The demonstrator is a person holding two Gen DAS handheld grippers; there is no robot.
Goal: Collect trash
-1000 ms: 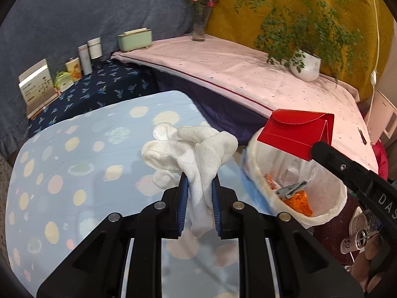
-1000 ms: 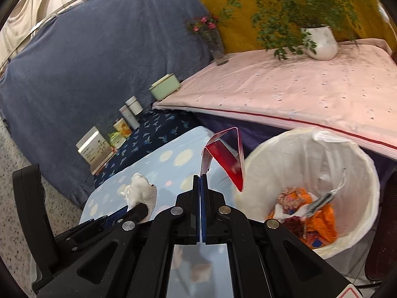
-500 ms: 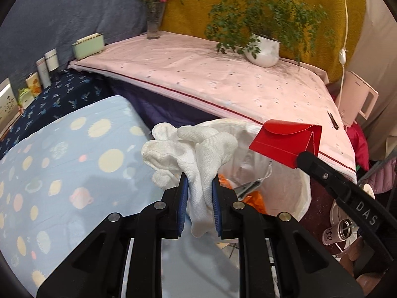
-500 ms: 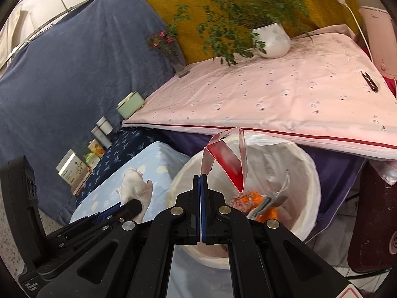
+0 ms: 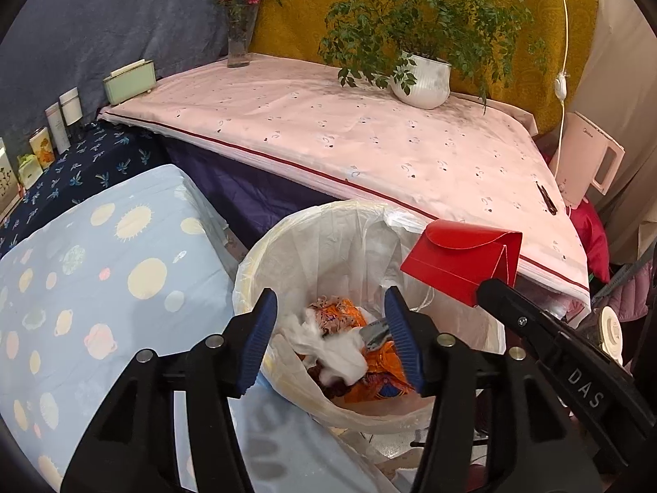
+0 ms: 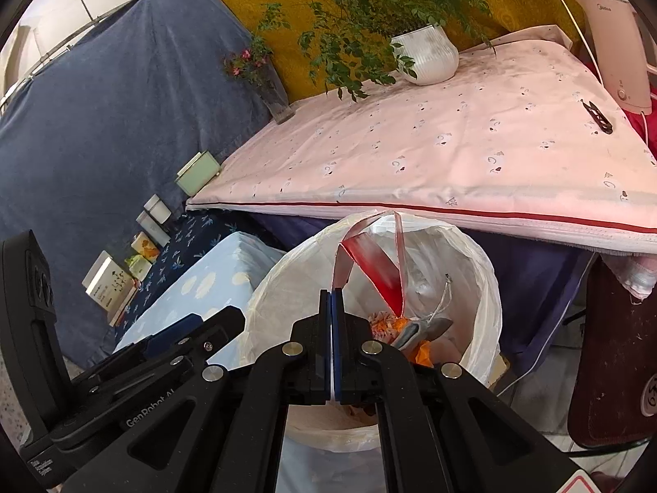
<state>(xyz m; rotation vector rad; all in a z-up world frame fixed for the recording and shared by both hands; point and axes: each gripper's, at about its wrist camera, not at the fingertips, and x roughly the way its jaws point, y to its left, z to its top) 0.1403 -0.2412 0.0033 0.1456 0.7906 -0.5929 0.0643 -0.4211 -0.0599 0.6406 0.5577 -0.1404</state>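
My left gripper (image 5: 330,339) is open and empty above the white-lined trash bin (image 5: 287,246). The white cloth (image 5: 332,351) lies inside the bin on orange wrappers. My right gripper (image 6: 331,312) is shut on a red paper box (image 6: 375,267) and holds it over the bin (image 6: 472,254). The red box also shows in the left wrist view (image 5: 464,265), over the bin's right rim.
A light blue spotted cushion (image 5: 90,287) lies left of the bin. A pink-covered table (image 5: 349,139) stands behind it with a potted plant (image 5: 423,78), a flower vase (image 5: 238,41) and a green box (image 5: 129,82). A white kettle (image 5: 587,160) stands at the right.
My left gripper moved over the bin, opened and let go of the white cloth, which now lies in the bin. My right gripper moved over the bin with the red box.
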